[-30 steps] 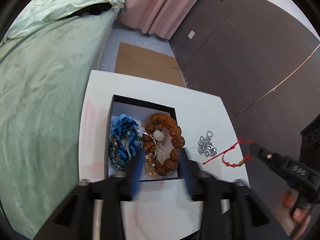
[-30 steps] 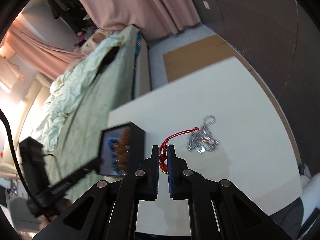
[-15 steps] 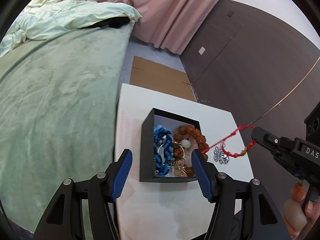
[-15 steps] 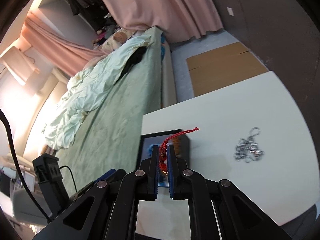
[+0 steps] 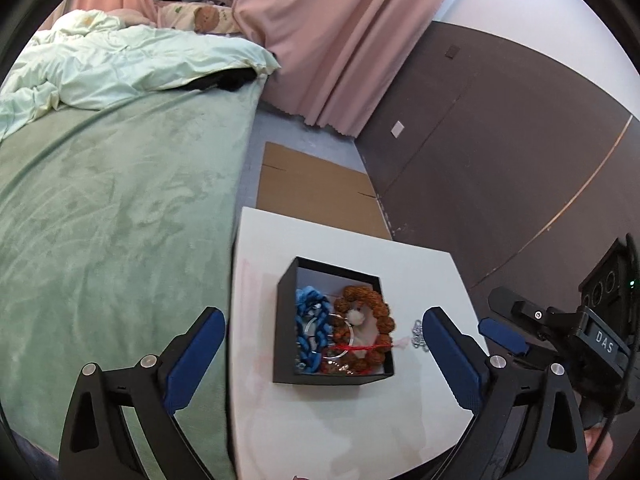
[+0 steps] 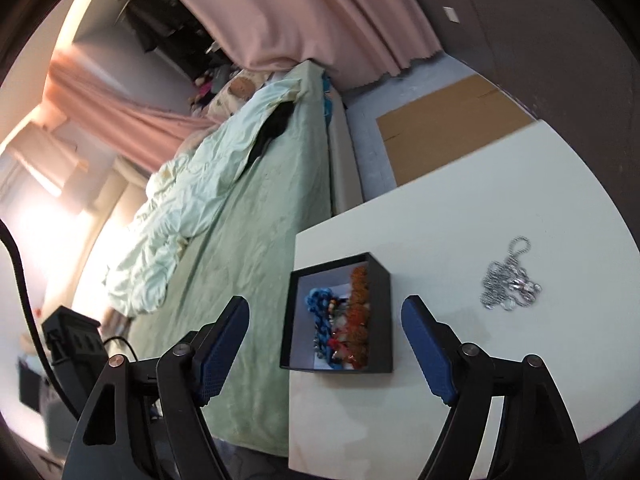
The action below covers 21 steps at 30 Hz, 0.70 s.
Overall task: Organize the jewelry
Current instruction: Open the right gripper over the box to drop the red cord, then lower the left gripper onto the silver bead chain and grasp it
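Note:
A black open box sits on the white table. It holds a blue bracelet, a brown bead bracelet and a red cord bracelet lying across the beads. A silver chain lies on the table right of the box; in the left wrist view it is partly hidden behind my finger. My left gripper is open and empty above the box. My right gripper is open and empty above the box; it also shows in the left wrist view.
A bed with a green cover borders the table's left edge. Flat cardboard lies on the floor beyond the table. A dark wall and pink curtains stand behind.
My right gripper opened and let go of the red cord bracelet, which now lies in the box. My left gripper rose and opened wider.

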Available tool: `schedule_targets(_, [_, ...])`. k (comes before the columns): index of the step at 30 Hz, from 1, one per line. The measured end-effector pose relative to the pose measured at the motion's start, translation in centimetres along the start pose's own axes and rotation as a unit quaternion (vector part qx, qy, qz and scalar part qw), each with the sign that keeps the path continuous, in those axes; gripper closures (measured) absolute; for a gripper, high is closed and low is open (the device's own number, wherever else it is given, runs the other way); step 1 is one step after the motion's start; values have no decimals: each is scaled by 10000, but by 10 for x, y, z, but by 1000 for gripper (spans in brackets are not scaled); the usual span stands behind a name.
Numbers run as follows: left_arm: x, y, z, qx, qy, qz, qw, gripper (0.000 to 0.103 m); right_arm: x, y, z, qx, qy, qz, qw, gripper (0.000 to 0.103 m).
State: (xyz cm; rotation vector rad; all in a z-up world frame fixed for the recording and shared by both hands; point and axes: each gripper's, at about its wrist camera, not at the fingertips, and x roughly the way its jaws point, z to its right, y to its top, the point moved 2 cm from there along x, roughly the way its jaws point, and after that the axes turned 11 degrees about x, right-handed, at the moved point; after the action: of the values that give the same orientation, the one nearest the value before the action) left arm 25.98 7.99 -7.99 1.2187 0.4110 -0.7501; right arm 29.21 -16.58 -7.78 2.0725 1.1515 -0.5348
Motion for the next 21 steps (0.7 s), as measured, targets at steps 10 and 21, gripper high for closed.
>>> schedule_targets(10, [-3,7,44,437,-225,100,9987,0,-50,14,35,188,31,480,9987,24])
schedule_targets(21, [9,9,104,977,-255,-63,9949,0,-103,30,96,396,28,901,9951,24])
